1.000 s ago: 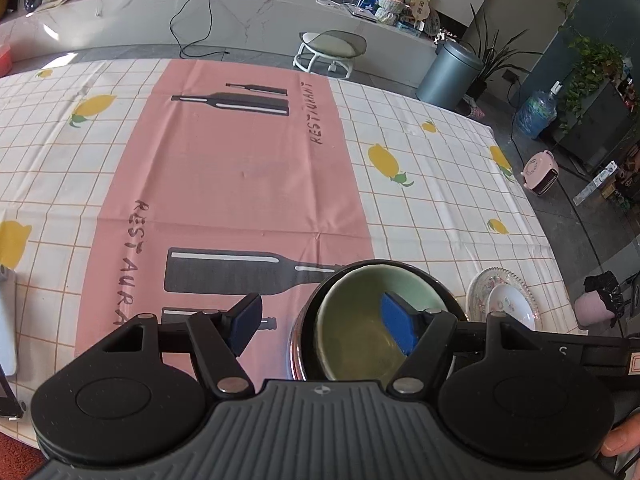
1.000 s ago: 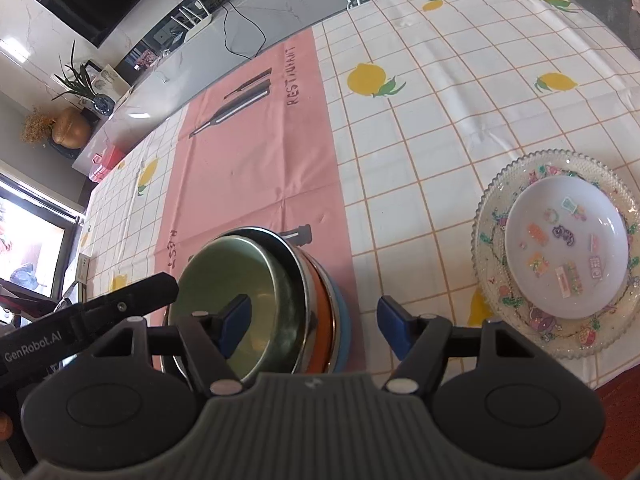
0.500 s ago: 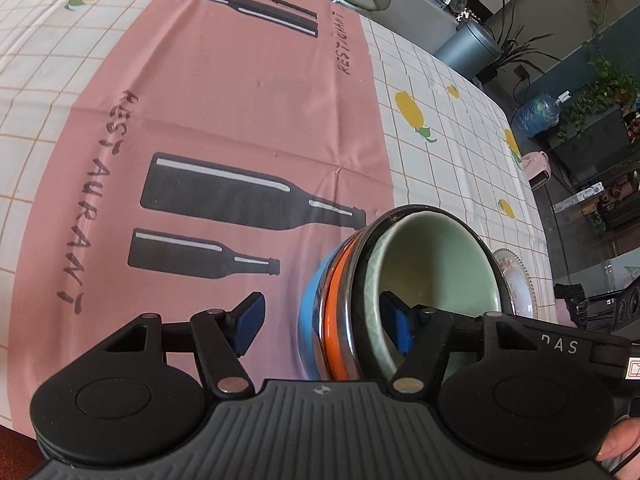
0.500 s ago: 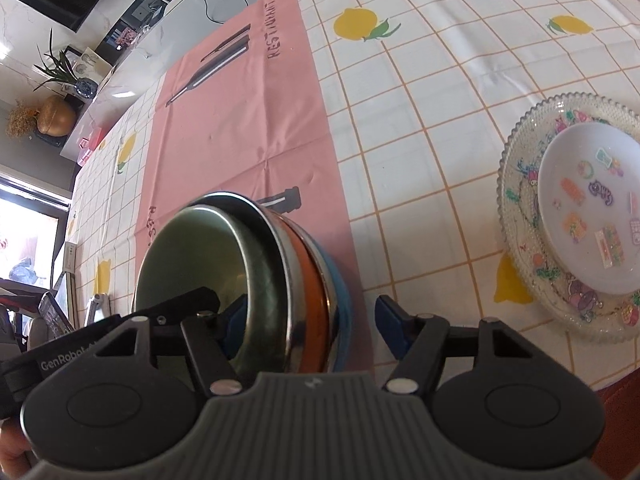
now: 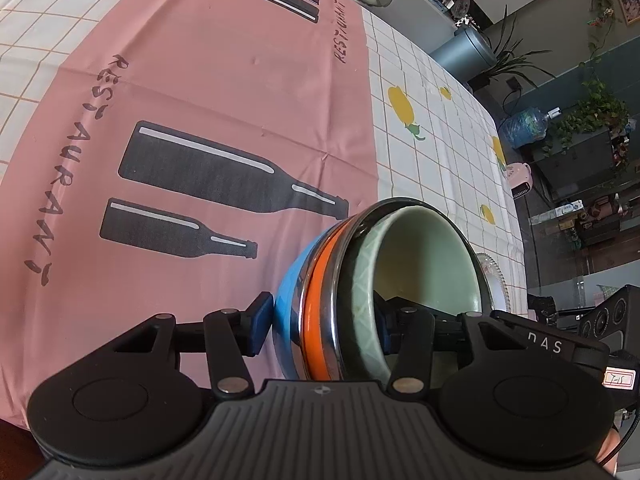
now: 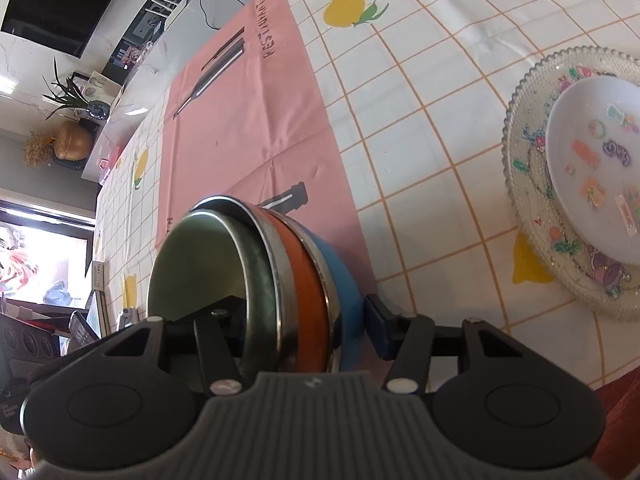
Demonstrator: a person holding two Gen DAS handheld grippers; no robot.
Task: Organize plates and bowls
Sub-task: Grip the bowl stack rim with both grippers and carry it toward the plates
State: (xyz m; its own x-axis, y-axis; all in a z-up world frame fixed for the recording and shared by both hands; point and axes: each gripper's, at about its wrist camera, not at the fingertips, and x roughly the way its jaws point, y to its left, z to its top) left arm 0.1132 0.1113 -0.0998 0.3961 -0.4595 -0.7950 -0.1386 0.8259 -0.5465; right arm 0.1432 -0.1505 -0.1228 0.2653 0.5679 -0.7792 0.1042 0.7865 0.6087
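Green bowl (image 5: 424,264) nested atop bowl stack (image 6: 308,280); both claws closing, clamping stack walls.

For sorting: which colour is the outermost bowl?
Blue, clearest in the right wrist view.

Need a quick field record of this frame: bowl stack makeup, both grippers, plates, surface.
stack: nested bowls, pale green ceramic bowl innermost, then steel-rimmed orange bowl, then blue bowl outermost
left gripper: jaws have just been closing; one finger outside the blue wall, other inside the green bowl, pads on the stack wall
right gripper: same straddle from the opposite side, also just closing
plates: white sticker-decorated plate on clear beaded glass plate, apart from stack
surface: pink placemat over lemon-print checked tablecloth
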